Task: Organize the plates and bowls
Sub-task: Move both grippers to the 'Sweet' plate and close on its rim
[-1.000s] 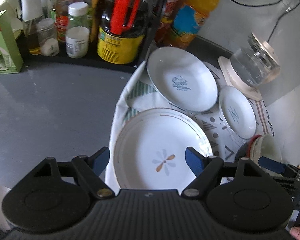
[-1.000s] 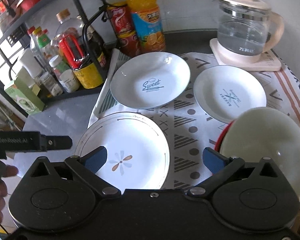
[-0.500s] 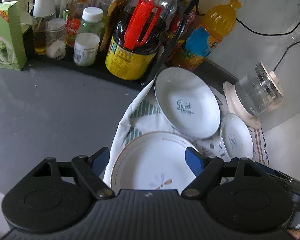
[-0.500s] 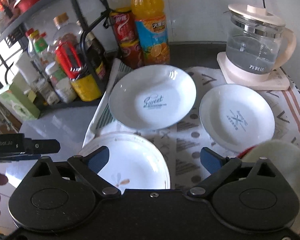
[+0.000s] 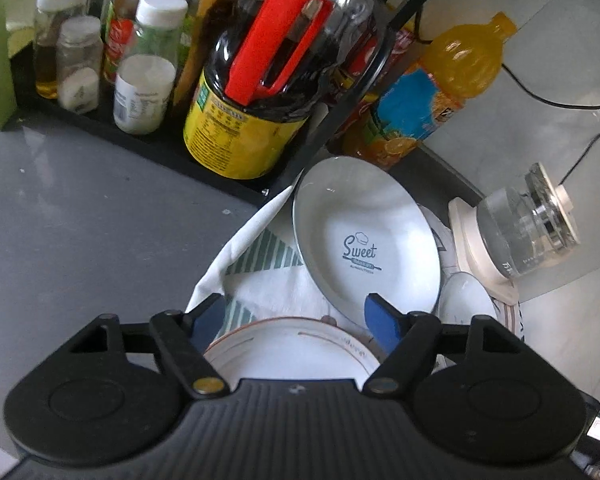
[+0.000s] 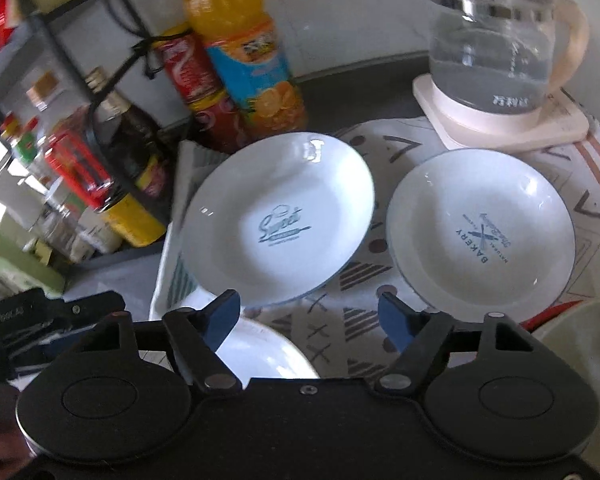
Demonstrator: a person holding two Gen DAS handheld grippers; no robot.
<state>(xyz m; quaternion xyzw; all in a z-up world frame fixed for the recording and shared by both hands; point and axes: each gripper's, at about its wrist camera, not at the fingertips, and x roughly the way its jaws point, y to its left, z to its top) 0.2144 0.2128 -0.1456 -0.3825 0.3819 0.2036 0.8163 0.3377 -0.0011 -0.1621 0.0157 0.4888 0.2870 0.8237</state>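
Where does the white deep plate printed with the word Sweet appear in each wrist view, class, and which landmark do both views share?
Left wrist view: the white deep plate printed Sweet lies right of centre, just beyond the right fingertip.
Right wrist view: the same plate lies near centre, slightly left.
Shared landmark: the orange juice bottle, standing behind the plate in both.

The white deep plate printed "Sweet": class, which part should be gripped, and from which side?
Grip the white deep plate printed "Sweet" by its raised near rim, coming from the near, lower side. It lies flat on the patterned cloth, so only the flared lip offers an edge to pinch.
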